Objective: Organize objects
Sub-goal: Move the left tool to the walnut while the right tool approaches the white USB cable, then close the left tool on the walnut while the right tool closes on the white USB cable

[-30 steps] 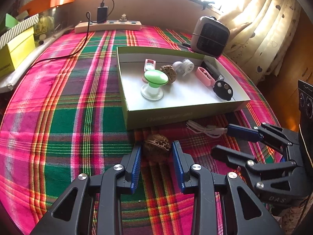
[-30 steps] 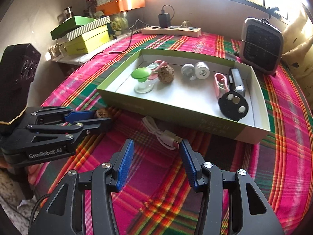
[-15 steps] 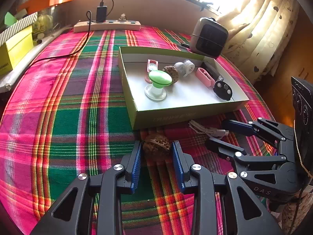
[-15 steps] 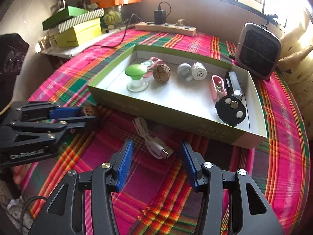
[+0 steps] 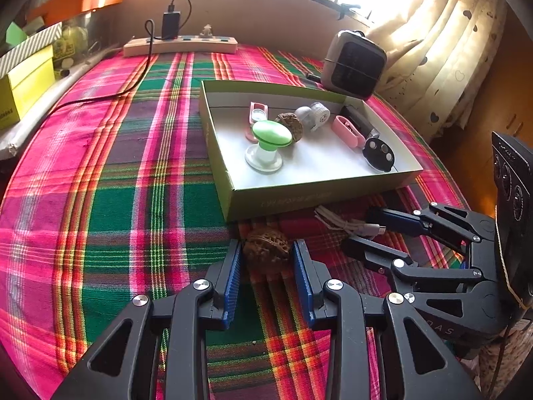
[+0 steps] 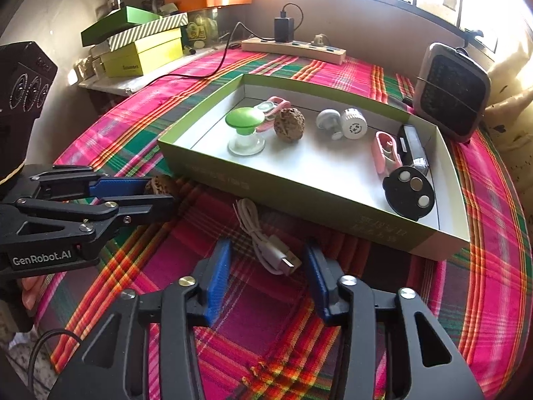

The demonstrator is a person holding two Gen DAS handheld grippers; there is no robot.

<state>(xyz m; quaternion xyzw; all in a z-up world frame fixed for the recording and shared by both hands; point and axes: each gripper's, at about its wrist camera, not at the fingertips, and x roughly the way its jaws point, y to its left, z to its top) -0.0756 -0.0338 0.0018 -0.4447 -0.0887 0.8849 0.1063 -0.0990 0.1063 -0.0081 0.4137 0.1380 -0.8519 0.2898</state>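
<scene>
- Here, the left gripper (image 5: 266, 256) sits low over a plaid tablecloth (image 5: 110, 206), its blue-padded fingers (image 5: 233, 273) closed against both sides of a brown walnut (image 5: 266, 246), which rests on the cloth.
- Just beyond the walnut, toward 12 o'clock in the left wrist view, stands a shallow green box (image 5: 286, 196) with a white floor.
- Inside the box lie a green-topped knob (image 5: 270, 136), a second walnut (image 5: 290, 123), a pink case (image 5: 256, 116), a white round plug (image 5: 316, 115), a pink clip (image 5: 348, 130), a dark rectangular bar (image 5: 358, 120) and a black disc with three buttons (image 5: 378, 155).
- At 3 o'clock from the held walnut, a coiled white cable (image 5: 346, 221) lies on the cloth just in front of the box.
- The right gripper (image 6: 265, 266) has its fingers spread apart on either side of the cable's plug end; neither pad (image 6: 218, 266) touches it.
- Beyond the box, at 1 o'clock, stands a small grey heater (image 5: 354, 65).
- At 11 o'clock, along the far wall, lies a power strip (image 5: 181, 45) with a black charger (image 5: 170, 25) plugged in.
</scene>
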